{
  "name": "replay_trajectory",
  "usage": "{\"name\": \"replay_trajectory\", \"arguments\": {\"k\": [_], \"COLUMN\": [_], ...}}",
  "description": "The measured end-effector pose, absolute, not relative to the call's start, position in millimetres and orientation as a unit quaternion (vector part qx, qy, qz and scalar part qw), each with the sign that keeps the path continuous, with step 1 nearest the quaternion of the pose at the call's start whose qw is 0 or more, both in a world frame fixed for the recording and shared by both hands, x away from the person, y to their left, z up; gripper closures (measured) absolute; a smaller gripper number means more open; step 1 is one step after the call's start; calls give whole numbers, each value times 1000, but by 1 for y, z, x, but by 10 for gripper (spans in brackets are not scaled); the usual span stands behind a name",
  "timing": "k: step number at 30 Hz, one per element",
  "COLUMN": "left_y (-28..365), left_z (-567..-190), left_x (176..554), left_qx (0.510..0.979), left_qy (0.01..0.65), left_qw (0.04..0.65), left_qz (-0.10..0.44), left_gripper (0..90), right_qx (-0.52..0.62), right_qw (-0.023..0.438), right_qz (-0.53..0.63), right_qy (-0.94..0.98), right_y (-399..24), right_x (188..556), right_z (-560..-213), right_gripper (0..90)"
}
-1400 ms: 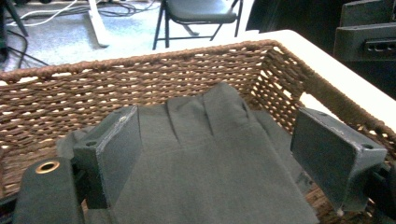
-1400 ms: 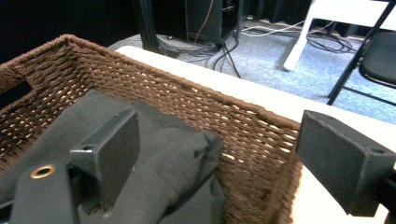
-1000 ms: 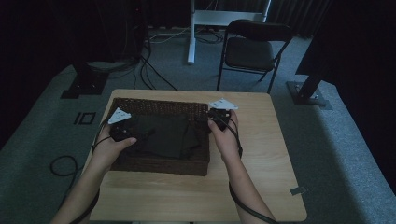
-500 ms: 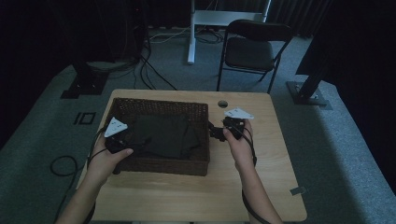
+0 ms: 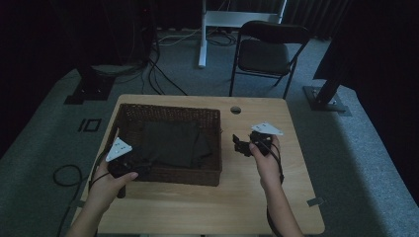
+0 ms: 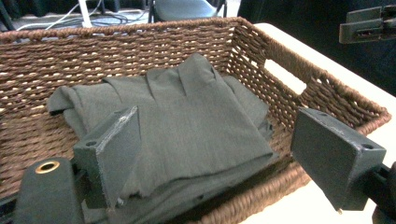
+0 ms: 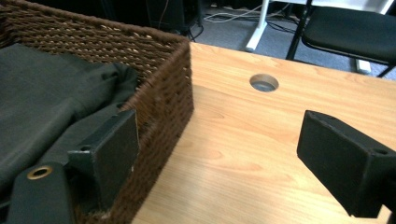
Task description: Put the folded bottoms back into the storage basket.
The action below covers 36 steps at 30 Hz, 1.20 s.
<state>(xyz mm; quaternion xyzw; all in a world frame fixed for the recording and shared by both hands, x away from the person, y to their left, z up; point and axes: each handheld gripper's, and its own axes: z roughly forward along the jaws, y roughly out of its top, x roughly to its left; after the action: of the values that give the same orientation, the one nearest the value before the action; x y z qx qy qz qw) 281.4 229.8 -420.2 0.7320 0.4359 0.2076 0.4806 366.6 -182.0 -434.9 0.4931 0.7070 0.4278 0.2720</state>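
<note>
A brown wicker basket [image 5: 168,108] stands on the left half of the wooden table [image 5: 222,207]. In it lies a folded dark grey cloth [image 5: 173,143]. My left gripper [image 5: 138,165] is at the basket's near left corner. In the left gripper view its jaws stand open [image 6: 219,158], one over the cloth [image 6: 196,126] and one outside the basket's rim [image 6: 322,98]. My right gripper [image 5: 241,145] is just right of the basket, open with nothing between its jaws [image 7: 224,158]. Its left jaw is beside the basket's wall [image 7: 163,93], its right jaw over bare wood.
A round cable hole [image 5: 235,109] sits near the table's far edge. Behind the table stand a black folding chair [image 5: 269,54] and a white stand leg [image 5: 202,34]. Cables lie on the grey floor to the left [image 5: 64,173].
Both hands have drawn back from over the basket. The left came toward the near left corner. The right moved out past the basket's right side onto the open table.
</note>
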Motion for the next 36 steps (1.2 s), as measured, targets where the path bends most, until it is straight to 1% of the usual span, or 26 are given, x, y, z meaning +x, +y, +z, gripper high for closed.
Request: {"name": "replay_trajectory", "arguments": {"k": [7,24,28,36], "left_y": [237,246,249,258], "left_z": [-430,-462,-475,-505], "left_x": [263,232,229,225], "left_qx": [727,731,730,722], "left_qy": [438,443,453,486], "left_qw": [489,482,472,460], "left_qz": [200,195,196,174], "left_gripper": [173,173,173,173], "right_qx": [500,526,531,549], "right_qw": [273,268,269,262], "right_qz": [423,409,404,392], "right_qy": [704,696,695,691], "right_y": [-193,-219,-226,-238], "right_x": [360,345,341,336], "right_z": [-445,-476,-483,-501], "right_gripper": [123,124,124,124]}}
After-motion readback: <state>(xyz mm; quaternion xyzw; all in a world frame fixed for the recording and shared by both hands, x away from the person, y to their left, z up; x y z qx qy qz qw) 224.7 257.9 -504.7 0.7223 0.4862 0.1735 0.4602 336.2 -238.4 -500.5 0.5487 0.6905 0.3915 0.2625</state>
